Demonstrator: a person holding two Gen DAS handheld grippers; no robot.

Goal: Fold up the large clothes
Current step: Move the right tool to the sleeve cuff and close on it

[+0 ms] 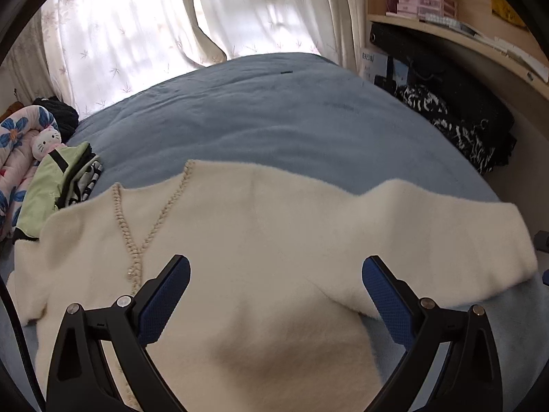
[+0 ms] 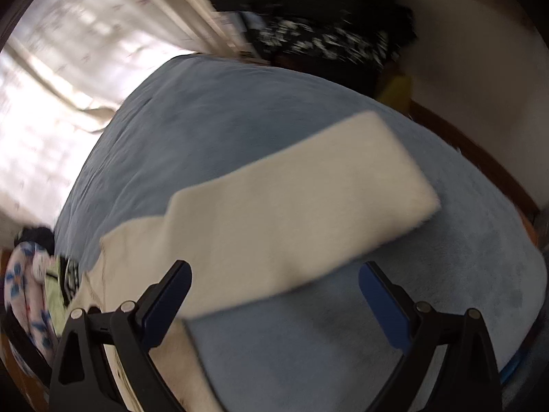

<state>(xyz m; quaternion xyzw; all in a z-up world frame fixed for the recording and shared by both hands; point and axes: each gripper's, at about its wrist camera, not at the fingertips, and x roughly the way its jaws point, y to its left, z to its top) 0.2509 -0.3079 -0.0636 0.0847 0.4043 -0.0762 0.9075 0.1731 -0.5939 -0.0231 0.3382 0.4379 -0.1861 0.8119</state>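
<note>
Right wrist view blurred all over by motion; black-and-white patterned cloth (image 2: 322, 43) smeared, pattern not readable. Cream cardigan (image 1: 260, 240) lower hem cut off by bottom edge in left wrist view; its left side partly behind left gripper (image 1: 276, 271) finger. Pink drawer boxes (image 1: 425, 1) on shelf too small to read. Folded green garment (image 1: 48, 185) hides pile below it. Flower quilt (image 1: 13, 158) cut off at left edge. In right view, cardigan sleeve (image 2: 308, 185) edges fuzzy.
</note>
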